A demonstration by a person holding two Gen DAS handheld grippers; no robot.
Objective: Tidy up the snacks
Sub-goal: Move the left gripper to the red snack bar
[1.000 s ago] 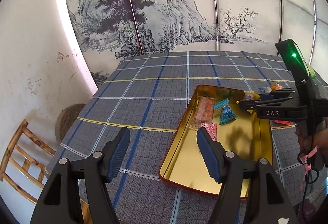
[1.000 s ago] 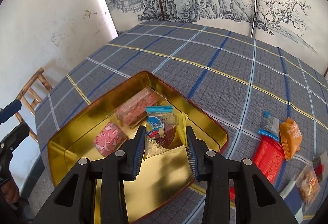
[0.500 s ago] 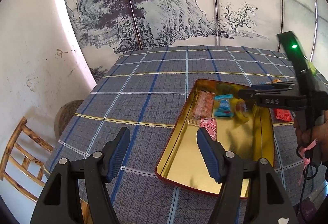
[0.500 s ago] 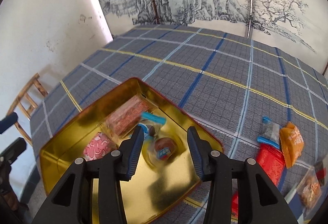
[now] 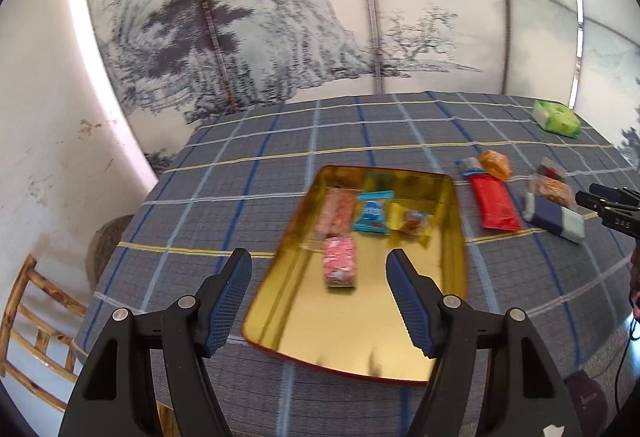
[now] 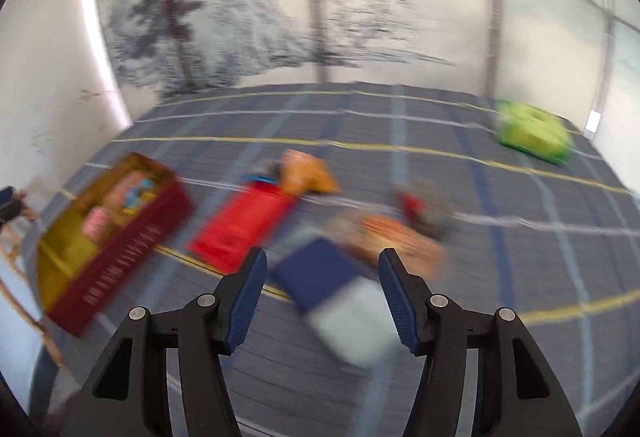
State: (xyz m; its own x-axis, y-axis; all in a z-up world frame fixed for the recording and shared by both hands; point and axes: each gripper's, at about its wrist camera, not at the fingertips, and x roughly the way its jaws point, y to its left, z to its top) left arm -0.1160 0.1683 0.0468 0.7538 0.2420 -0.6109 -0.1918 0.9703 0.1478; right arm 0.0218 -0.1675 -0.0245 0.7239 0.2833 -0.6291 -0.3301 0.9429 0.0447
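Observation:
A gold tin tray [image 5: 360,333] with red outer walls lies on the plaid table and holds several snacks, among them a pink packet [image 5: 339,264] and a blue packet [image 5: 373,213]. It also shows in the blurred right wrist view [image 6: 120,261]. Right of it lie a red packet [image 5: 496,203], an orange packet [image 5: 495,163] and a navy-and-grey packet [image 5: 554,218]. My left gripper [image 5: 319,295] is open and empty above the tray's near end. My right gripper [image 6: 321,299] is open and empty, just before the navy-and-grey packet [image 6: 320,273], beside the red packet [image 6: 240,225].
A green pack [image 5: 557,117] lies at the table's far right, also in the right wrist view [image 6: 532,135]. A wooden chair [image 5: 28,321] stands off the table's left edge. A painted screen [image 5: 320,17] backs the table. More small packets [image 6: 400,233] lie ahead of the right gripper.
My right gripper let go of the snack in the tray, opened wider and swung right to the loose packets. The left gripper stayed open and shifted slightly right.

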